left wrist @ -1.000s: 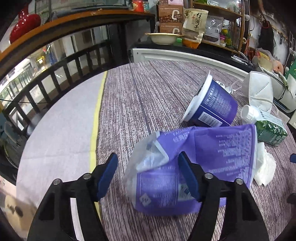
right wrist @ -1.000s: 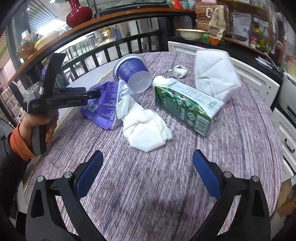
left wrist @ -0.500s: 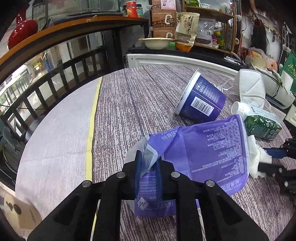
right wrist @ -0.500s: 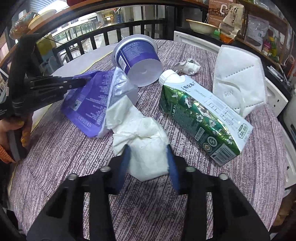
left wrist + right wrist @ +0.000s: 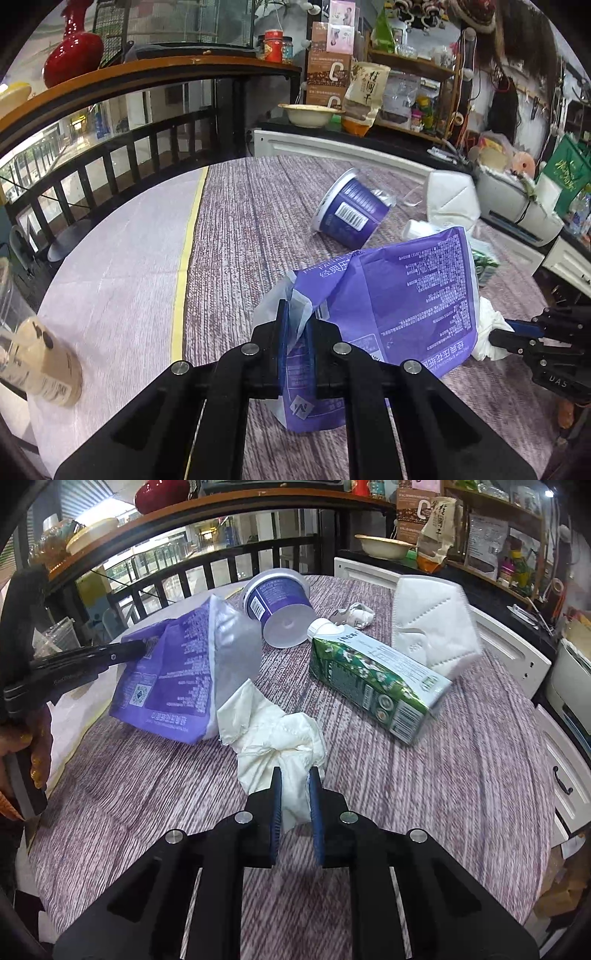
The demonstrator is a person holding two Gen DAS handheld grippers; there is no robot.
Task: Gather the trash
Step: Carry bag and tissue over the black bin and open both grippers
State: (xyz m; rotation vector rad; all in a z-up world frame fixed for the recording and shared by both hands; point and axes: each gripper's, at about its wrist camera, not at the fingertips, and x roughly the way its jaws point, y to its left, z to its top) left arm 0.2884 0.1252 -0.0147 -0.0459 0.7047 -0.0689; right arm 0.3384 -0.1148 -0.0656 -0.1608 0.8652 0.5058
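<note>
My left claw is pinching the near edge of the purple bag, which lies crumpled on the desk with its far side lifted, its silver inside showing in the right view. My right claw has come to 5 in closing — its jaws are closing on the white tissue, whose twisted end is squeezed between the blue pads; the rest of the wad rests on the desk just beside the bag. Beyond the bag a purple tub lies on its side, its base towards me. Touching it on the right is a green carton, also lying flat, white cap next to the tub. A white mask sits just behind the carton, and a small paper scrap lies between tub and mask. A hand grips the left claw's handle at the left edge.
</note>
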